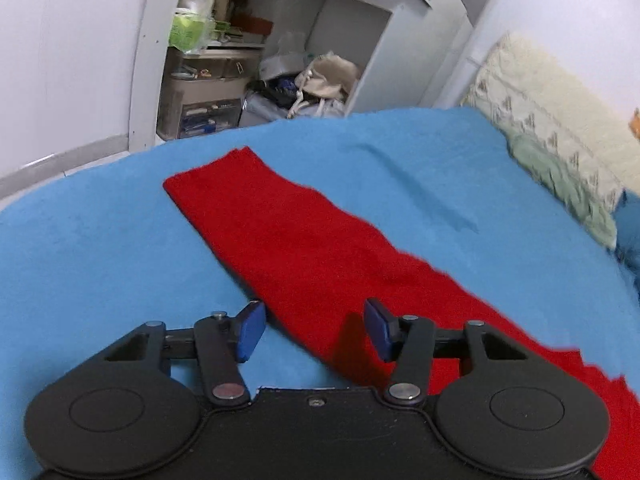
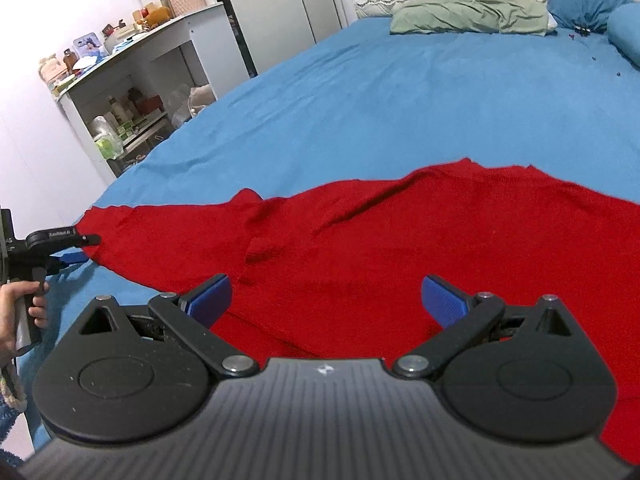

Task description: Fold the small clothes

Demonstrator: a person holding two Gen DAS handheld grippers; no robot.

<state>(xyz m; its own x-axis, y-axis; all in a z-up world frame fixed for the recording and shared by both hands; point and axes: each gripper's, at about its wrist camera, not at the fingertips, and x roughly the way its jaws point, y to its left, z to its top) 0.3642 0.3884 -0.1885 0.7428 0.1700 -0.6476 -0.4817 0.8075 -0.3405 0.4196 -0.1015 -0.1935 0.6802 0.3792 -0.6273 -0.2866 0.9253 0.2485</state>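
honestly, both tools, left tool [image 1: 315, 330] and right tool [image 2: 326, 300], hover open-jawed over the red garment [image 2: 360, 248]; a shallow pinch could drag it crooked.

Red garment [image 1: 320, 248] cut off, perhaps sweater.

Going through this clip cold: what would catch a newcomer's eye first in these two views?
The bright red garment spread flat over the blue bedsheet dominates, with one long sleeve stretching toward the bed's edge. Both grippers hang open just above it: the left gripper over the sleeve's edge, the right gripper over the body. Behind, a cluttered white shelf unit stands by the wall.
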